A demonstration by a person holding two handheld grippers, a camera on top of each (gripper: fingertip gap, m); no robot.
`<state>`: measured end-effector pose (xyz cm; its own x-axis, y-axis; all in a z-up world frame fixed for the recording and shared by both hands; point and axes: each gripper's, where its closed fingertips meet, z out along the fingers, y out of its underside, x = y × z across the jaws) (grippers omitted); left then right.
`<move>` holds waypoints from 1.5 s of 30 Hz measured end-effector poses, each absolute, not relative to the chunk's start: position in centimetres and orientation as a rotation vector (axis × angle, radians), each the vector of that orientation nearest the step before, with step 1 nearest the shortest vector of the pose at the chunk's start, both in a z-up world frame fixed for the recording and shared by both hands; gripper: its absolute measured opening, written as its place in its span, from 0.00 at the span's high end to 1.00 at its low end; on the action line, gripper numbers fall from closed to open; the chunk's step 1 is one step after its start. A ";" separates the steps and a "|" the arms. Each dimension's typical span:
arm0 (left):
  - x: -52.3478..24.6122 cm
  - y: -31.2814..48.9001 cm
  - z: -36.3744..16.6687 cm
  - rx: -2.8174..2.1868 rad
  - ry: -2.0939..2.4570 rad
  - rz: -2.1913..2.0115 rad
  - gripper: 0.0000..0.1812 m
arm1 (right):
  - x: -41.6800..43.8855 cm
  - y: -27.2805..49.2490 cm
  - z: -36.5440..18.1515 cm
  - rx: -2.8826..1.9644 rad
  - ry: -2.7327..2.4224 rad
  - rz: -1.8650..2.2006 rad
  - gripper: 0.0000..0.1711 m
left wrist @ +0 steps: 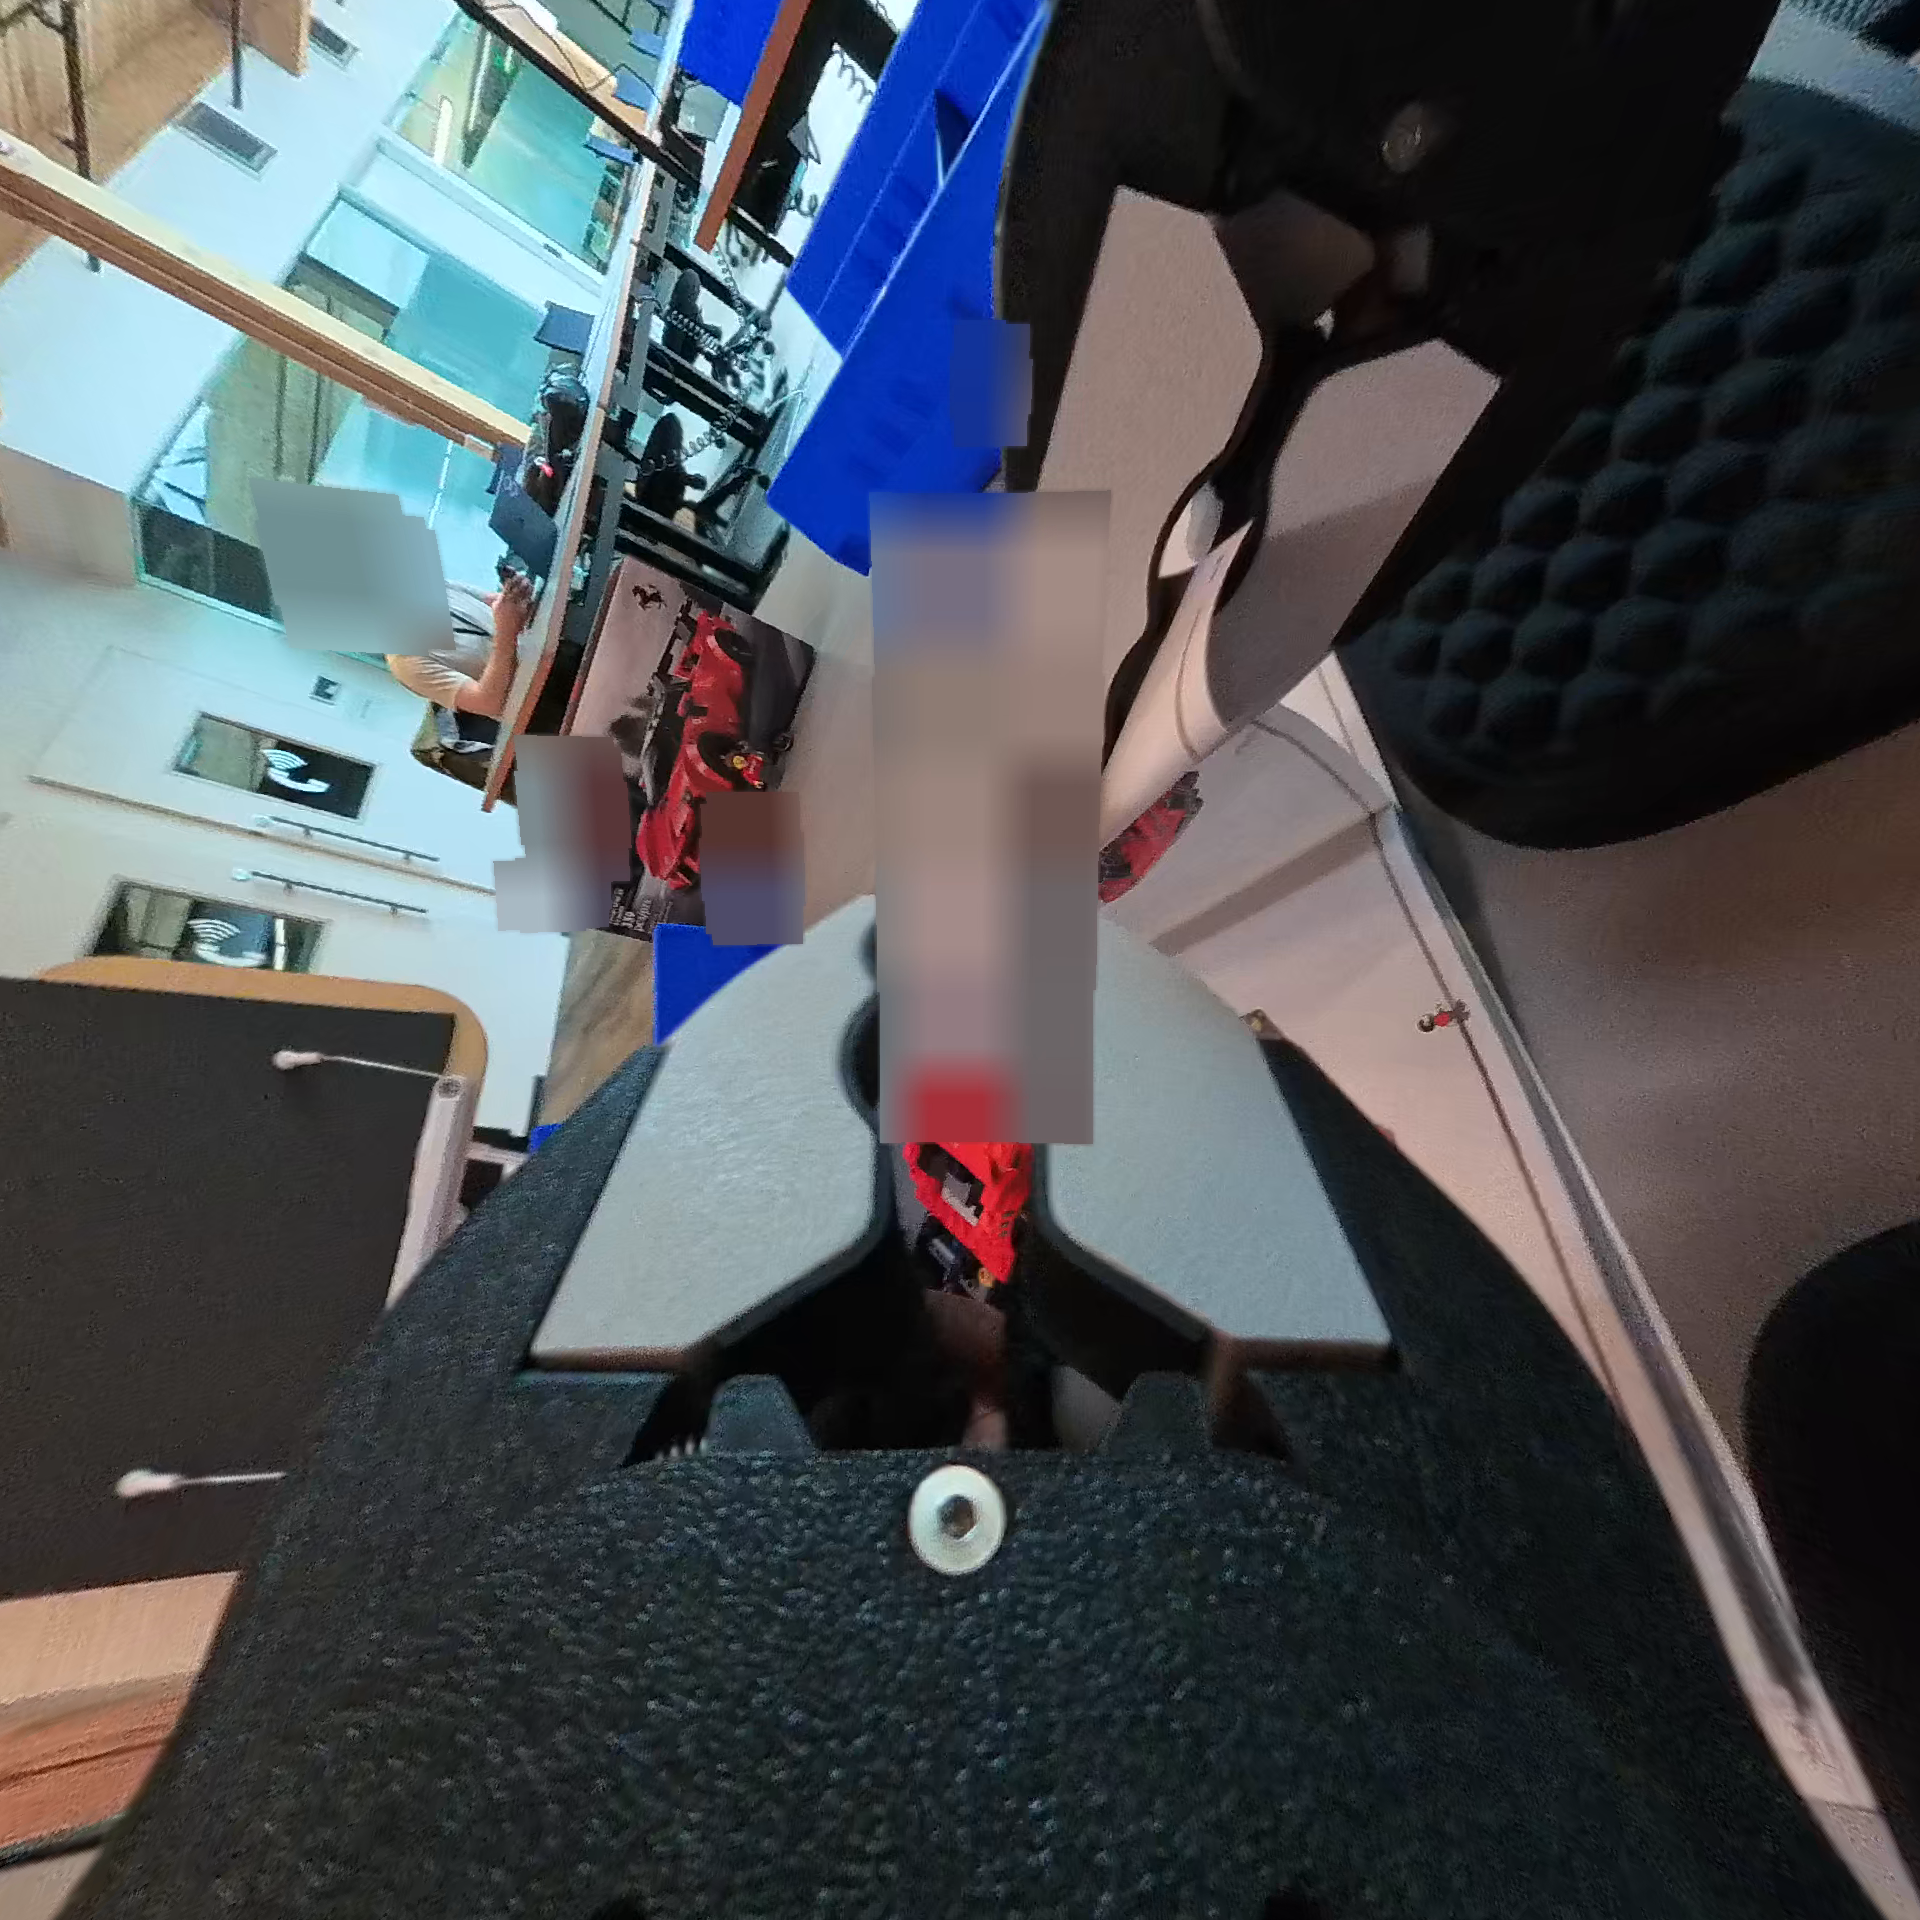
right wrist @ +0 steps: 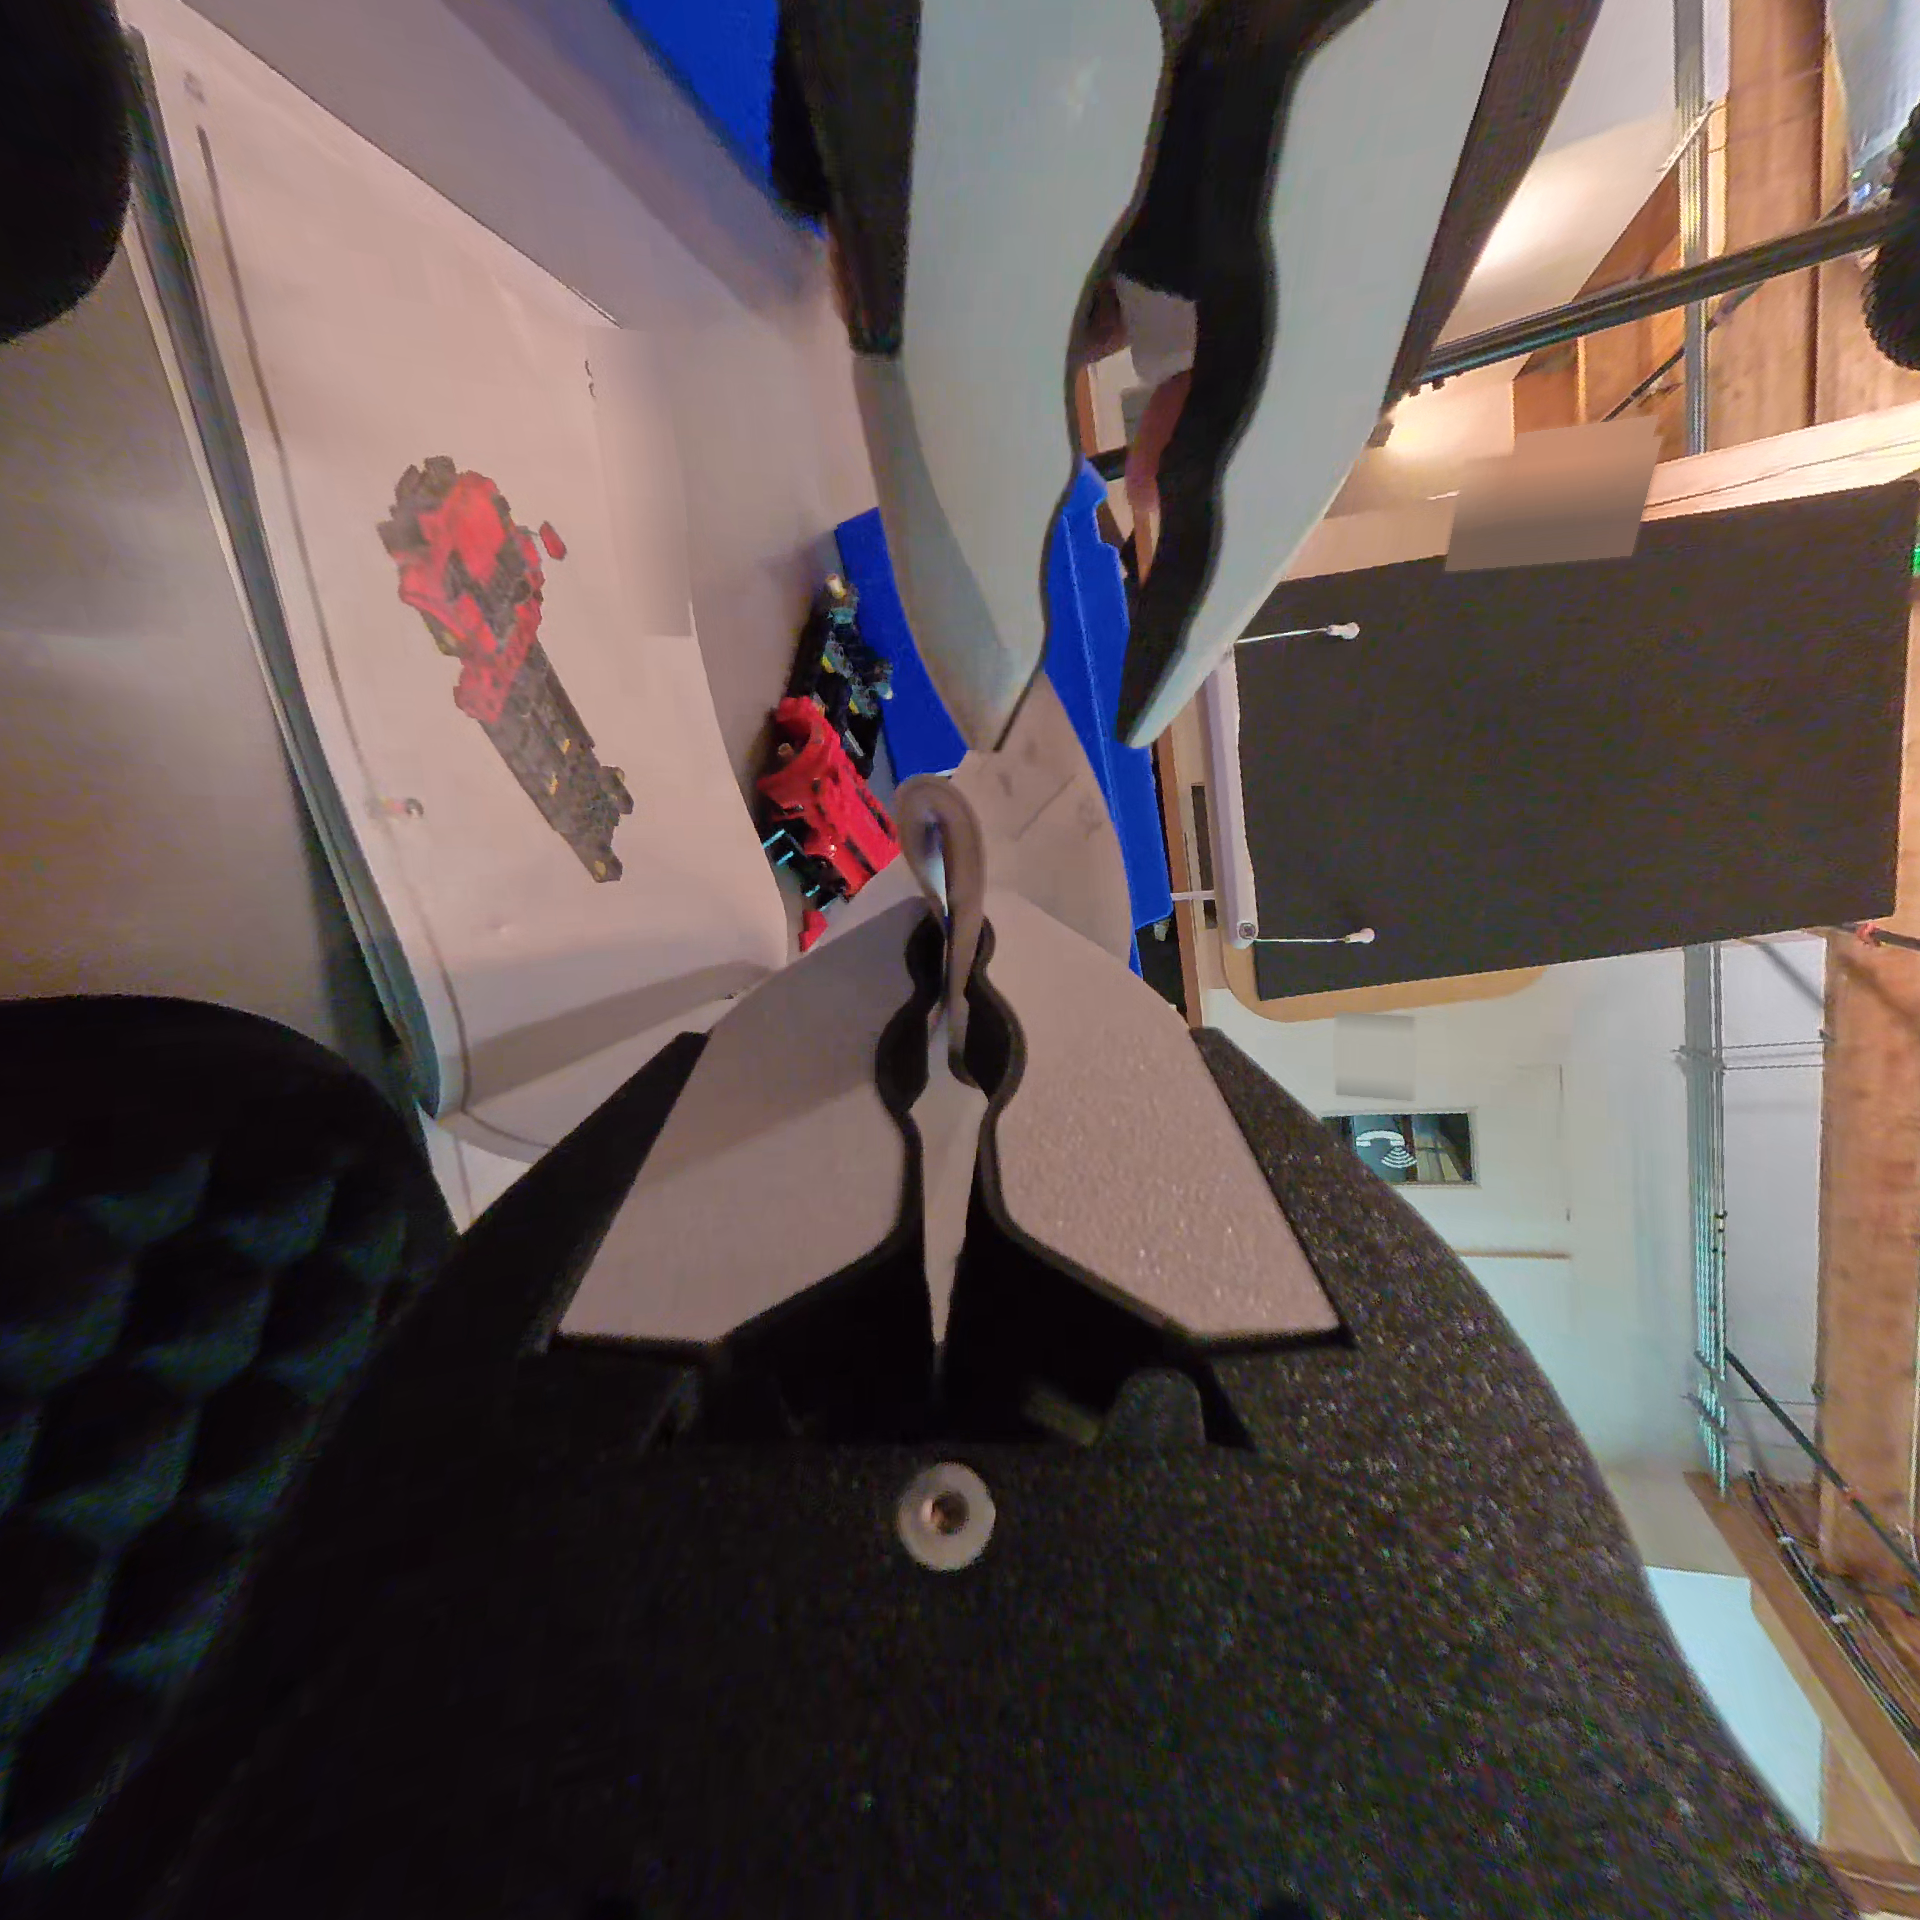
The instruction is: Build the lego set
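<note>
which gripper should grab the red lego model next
Probably left: the left gripper looks open and free, while the right gripper is shut on a pale sheet; the red lego model lies near both.

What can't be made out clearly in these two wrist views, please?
Left wrist view: a mosaic patch covers the tips of the left gripper, so its grip is unclear.
Left wrist view: the red model shows only as a sliver between fingers.
Right wrist view: the right gripper pinches a pale sheet; its kind is unclear.
</note>
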<state>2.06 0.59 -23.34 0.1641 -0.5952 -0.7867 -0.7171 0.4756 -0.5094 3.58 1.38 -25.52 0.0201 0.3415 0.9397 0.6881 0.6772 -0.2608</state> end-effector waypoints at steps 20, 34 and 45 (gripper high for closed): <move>-5.2 1.1 -23.9 -1.407 1.293 0.133 1.00 | 5.2 4.4 -29.6 -1.433 -1.759 0.814 1.00; -9.6 -0.9 -19.0 -1.693 0.827 0.398 0.92 | 0.8 0.9 -35.7 -1.399 -2.005 0.816 0.99; 3.1 0.4 -30.7 -1.810 1.301 -0.051 0.92 | 6.2 5.0 -33.2 -1.939 -1.773 1.288 1.00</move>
